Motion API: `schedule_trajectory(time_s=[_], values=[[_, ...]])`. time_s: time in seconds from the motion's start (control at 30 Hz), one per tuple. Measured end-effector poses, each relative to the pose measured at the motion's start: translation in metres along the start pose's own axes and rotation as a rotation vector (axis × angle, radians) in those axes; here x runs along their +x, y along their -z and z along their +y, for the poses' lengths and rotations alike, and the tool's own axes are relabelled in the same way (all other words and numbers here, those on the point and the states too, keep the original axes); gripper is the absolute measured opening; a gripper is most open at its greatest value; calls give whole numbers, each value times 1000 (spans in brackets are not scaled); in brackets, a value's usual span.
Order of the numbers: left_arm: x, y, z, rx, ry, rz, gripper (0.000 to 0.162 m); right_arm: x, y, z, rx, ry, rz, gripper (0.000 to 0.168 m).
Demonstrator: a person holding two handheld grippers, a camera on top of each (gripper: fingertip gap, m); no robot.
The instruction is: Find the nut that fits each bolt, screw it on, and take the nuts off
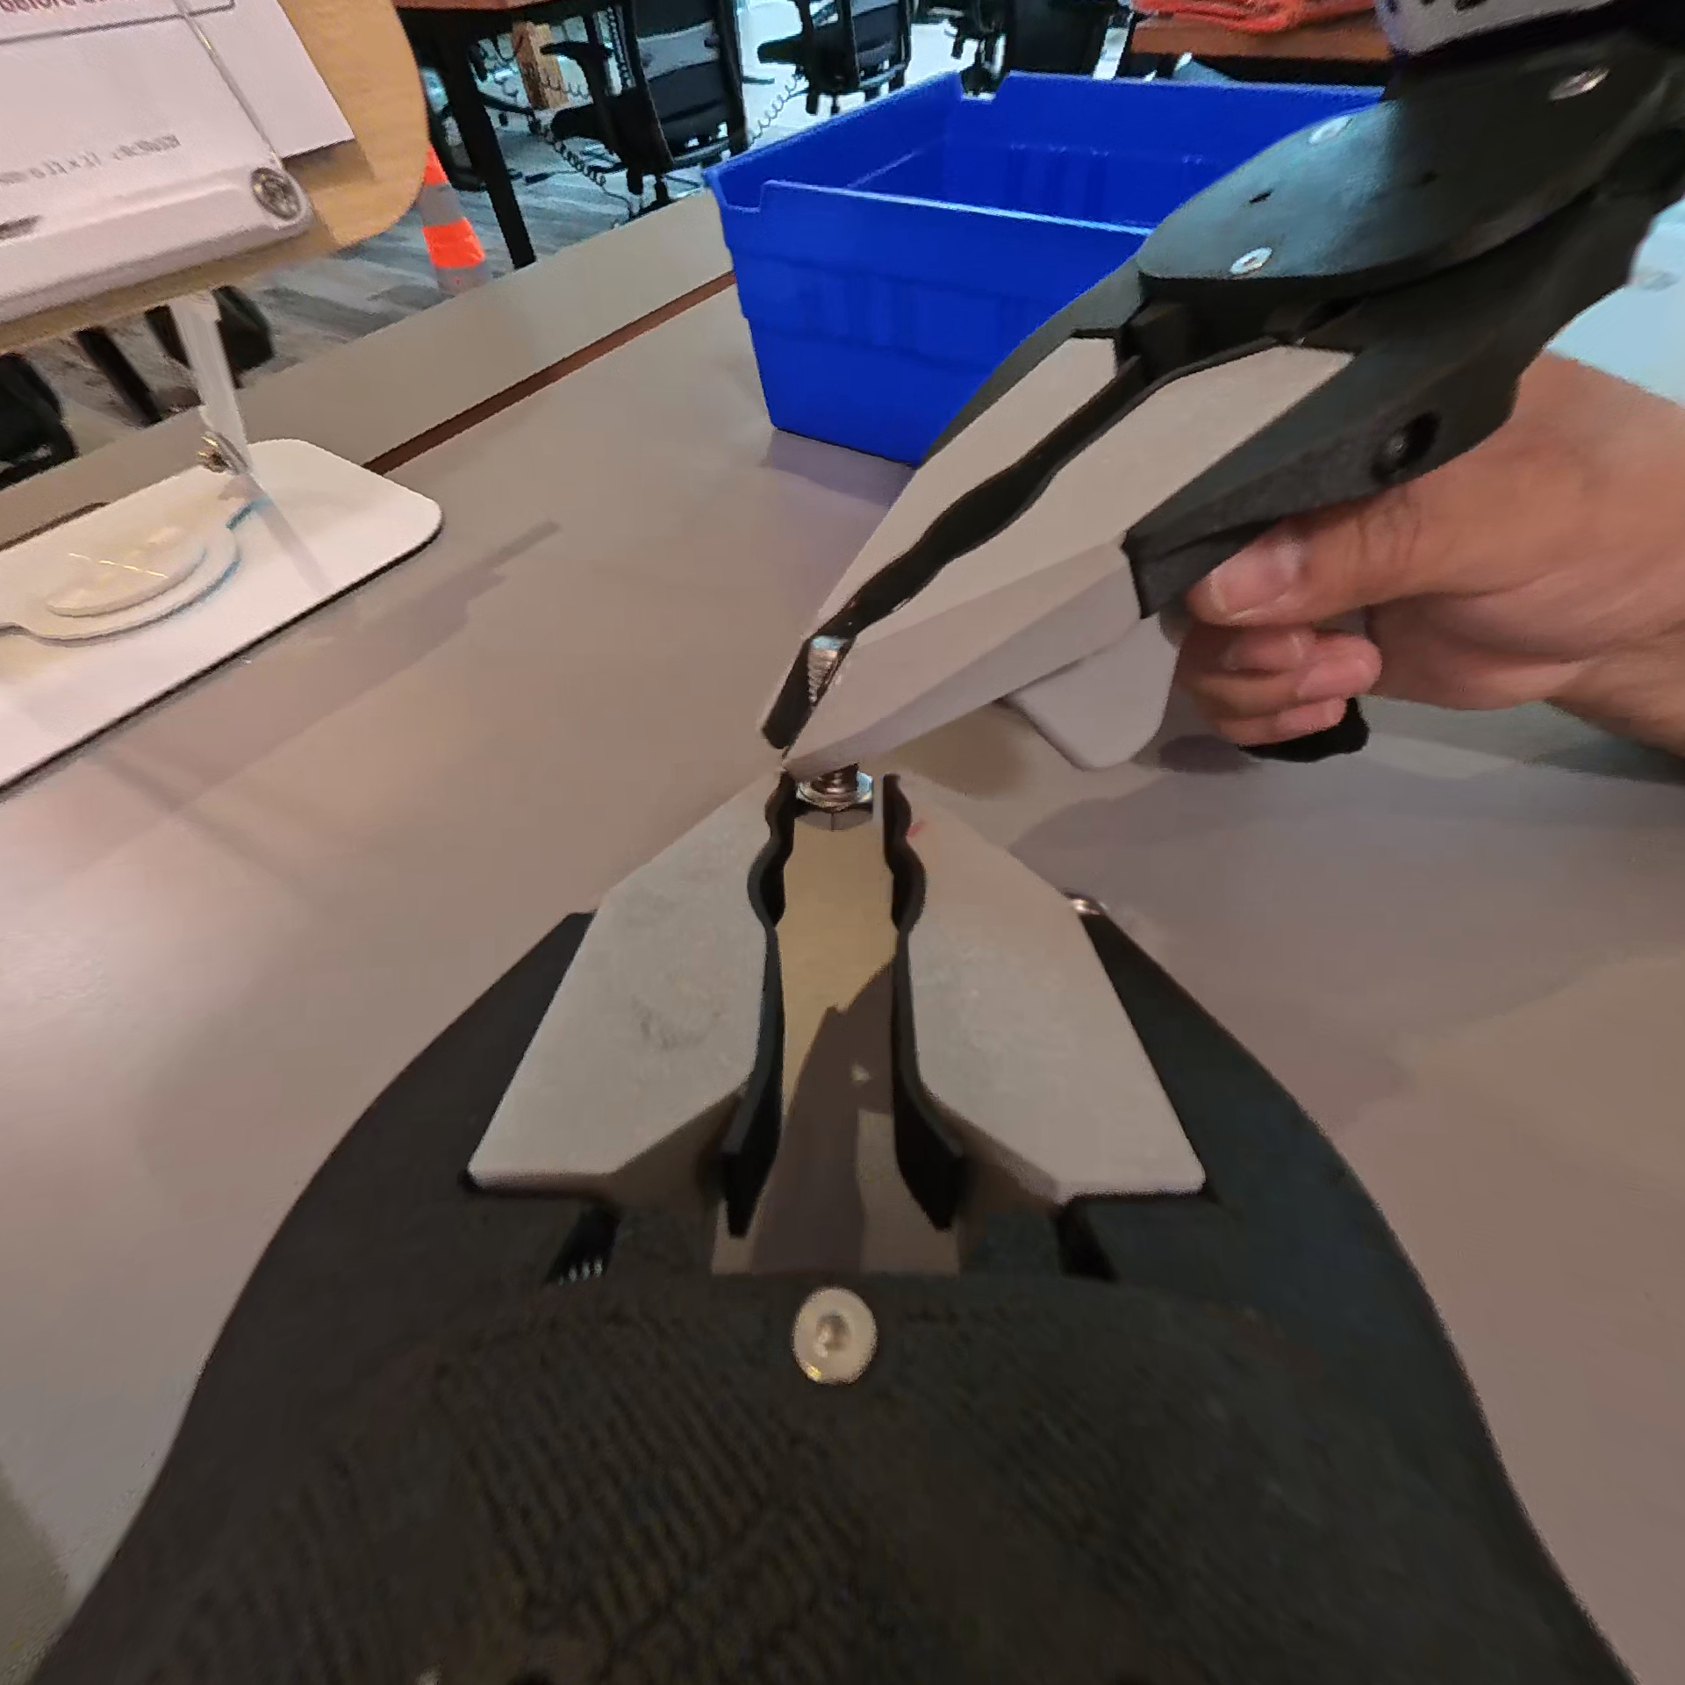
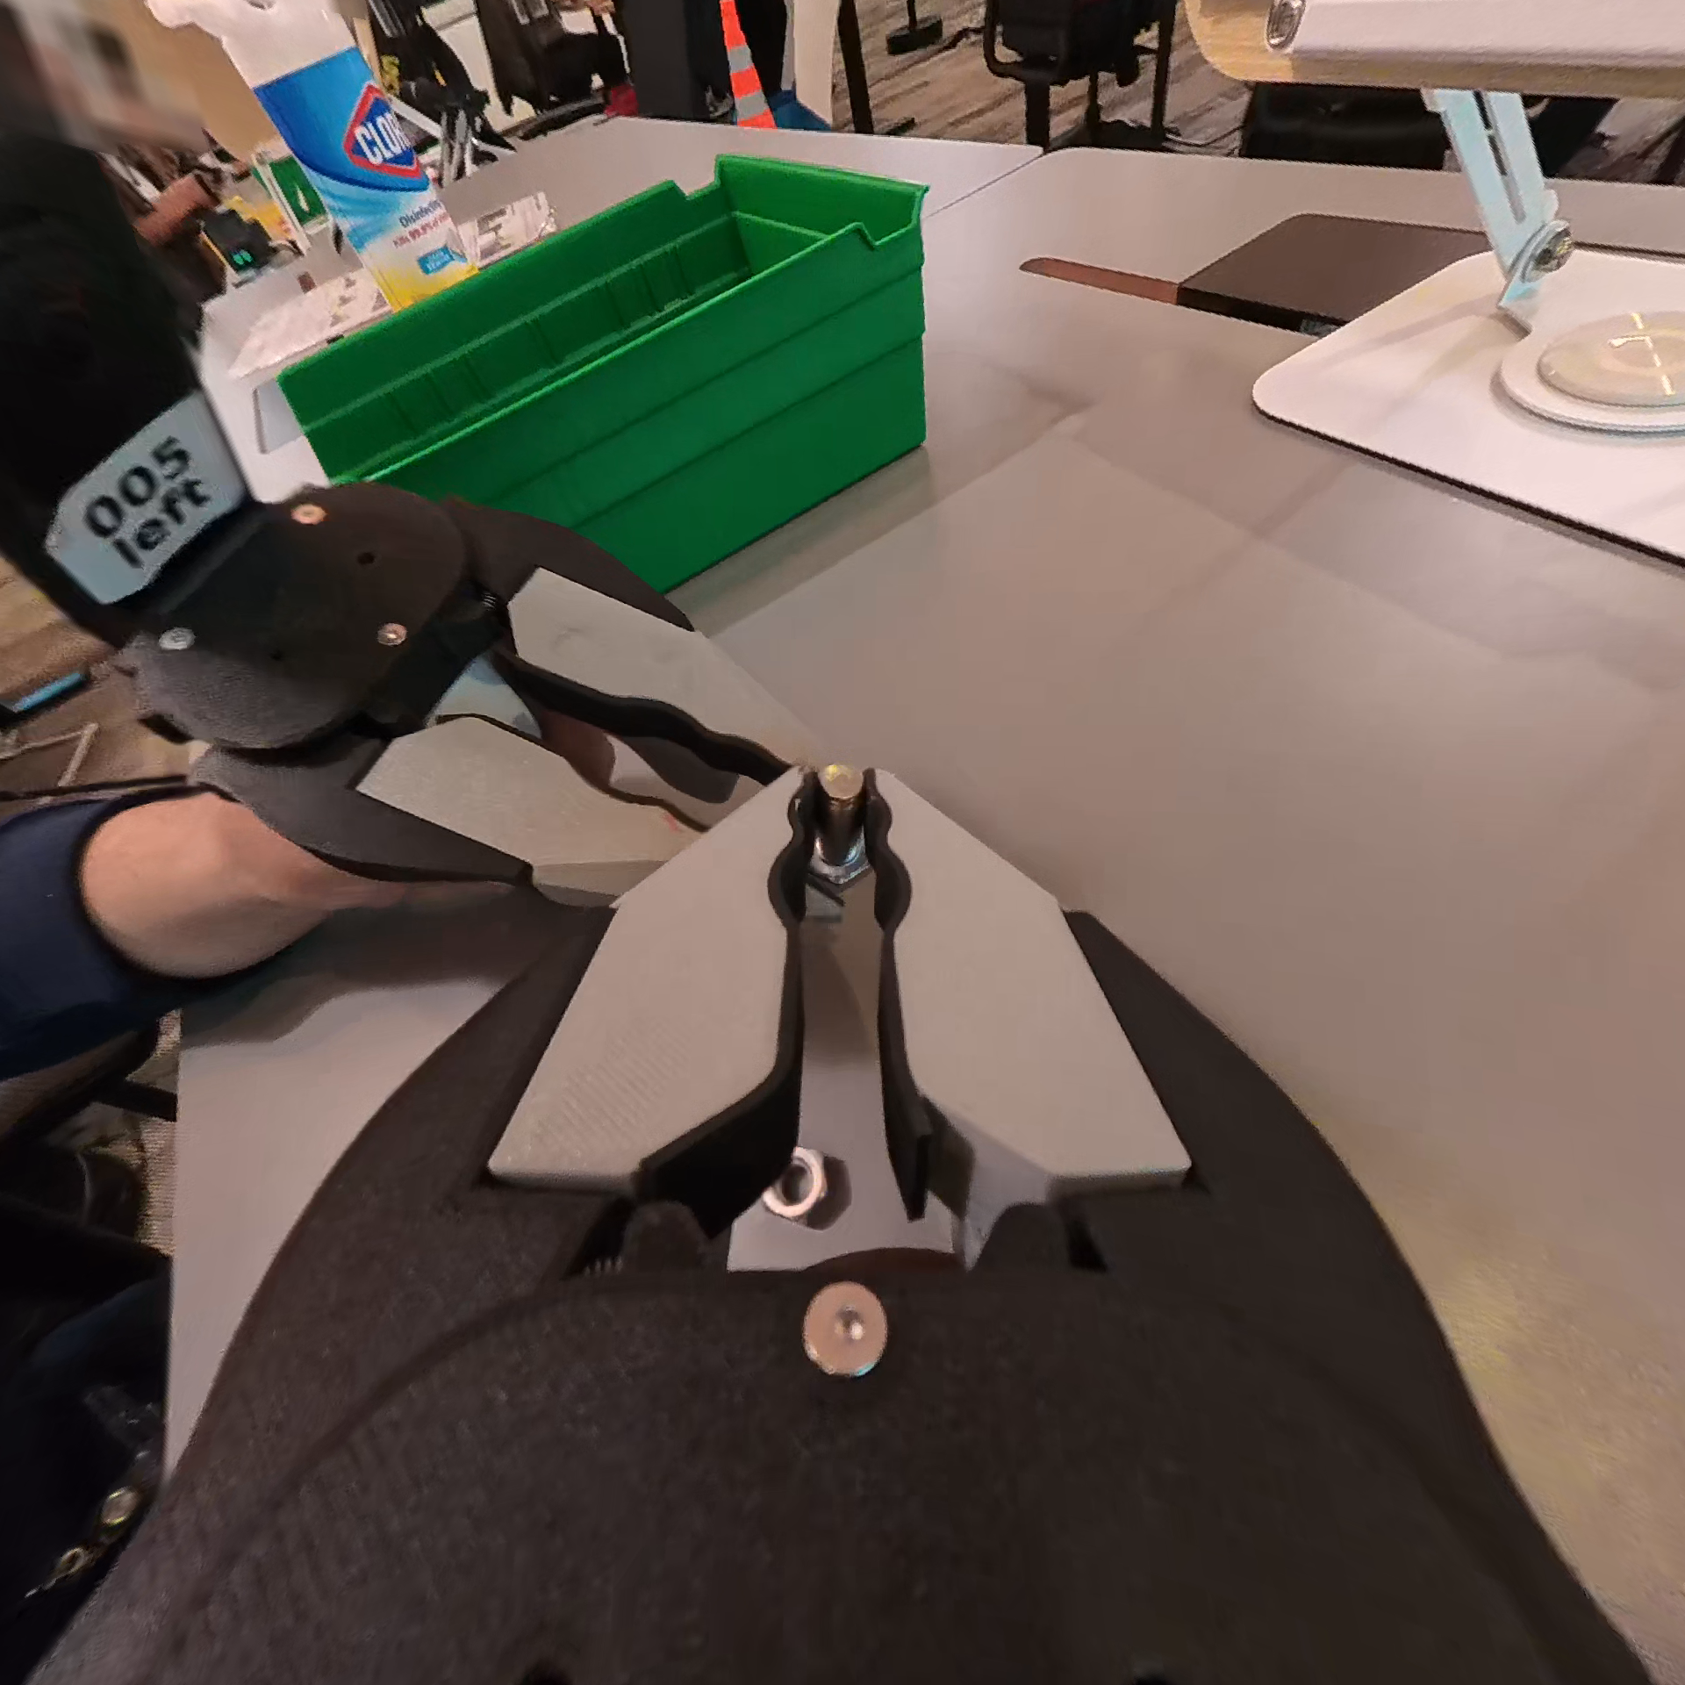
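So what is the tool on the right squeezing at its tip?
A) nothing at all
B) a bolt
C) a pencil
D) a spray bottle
B: in the right wrist view the right tool is shut on a bolt, its metal shaft sticking up between the tips, with a nut on it just below; the left tool meets it there.
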State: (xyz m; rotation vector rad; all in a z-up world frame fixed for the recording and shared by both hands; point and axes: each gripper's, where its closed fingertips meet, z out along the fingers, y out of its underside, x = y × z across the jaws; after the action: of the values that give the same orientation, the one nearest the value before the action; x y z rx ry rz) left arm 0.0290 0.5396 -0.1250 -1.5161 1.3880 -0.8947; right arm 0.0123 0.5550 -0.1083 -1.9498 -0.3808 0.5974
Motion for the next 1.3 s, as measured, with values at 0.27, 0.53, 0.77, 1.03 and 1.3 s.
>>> schedule_trajectory(time_s=[0.27, 0.53, 0.77, 1.03, 1.3], values=[[2, 2, -2, 7, 38, 34, 15, -6, 0, 0, 0, -22, -44, 7], [-1, 1, 2, -6, 77, 47, 15, -1, 10, -9, 36, -5, -35, 7], [1, 1, 1, -8, 48, 36, 15, -4, 4, -2, 6, -9, -50, 7], [0, 5, -5, 34, 56, 40, 14, 2, 2, 2, -18, 2, -8, 7], [0, 5, -2, 20, 84, 59, 7, -2, 0, 2, -15, -5, -19, 7]])
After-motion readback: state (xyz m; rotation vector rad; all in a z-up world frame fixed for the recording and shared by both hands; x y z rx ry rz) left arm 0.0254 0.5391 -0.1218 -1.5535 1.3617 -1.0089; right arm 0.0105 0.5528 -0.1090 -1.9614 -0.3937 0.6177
